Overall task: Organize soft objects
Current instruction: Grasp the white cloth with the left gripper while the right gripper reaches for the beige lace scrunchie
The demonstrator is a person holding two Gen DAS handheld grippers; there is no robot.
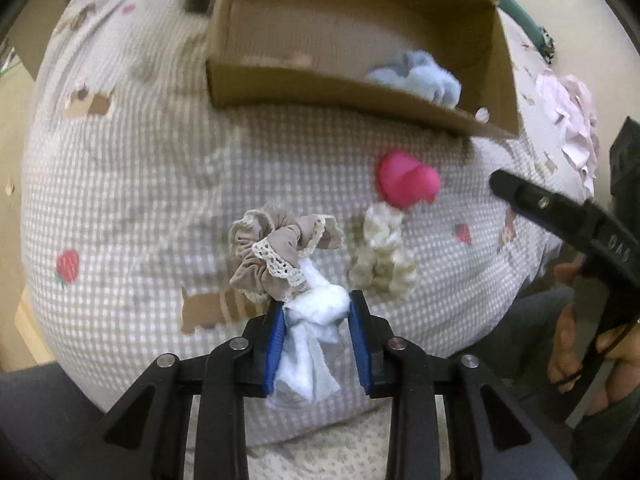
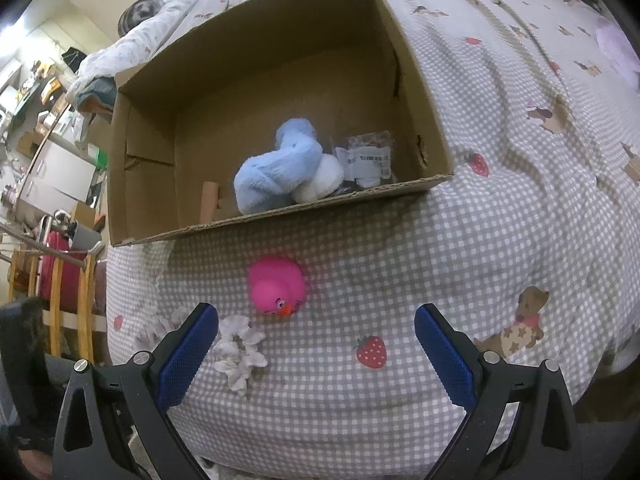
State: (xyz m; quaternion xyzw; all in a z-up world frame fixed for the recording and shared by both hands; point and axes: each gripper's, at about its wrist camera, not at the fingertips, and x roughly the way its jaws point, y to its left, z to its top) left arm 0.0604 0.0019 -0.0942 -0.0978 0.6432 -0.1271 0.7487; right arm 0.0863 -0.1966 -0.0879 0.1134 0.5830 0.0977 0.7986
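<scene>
Hidden, cropped and blurred parts

In the left wrist view the cardboard box (image 1: 352, 92) was motion-blurred, its near wall hiding most of the blue plush toy (image 1: 424, 78), and the white cloth (image 1: 312, 344) covered the pads of the left tongs (image 1: 316, 312). In the right wrist view the left finger hid part of the white scrunchie (image 2: 240, 350), and the packet label (image 2: 368, 158) was too small to read.
</scene>
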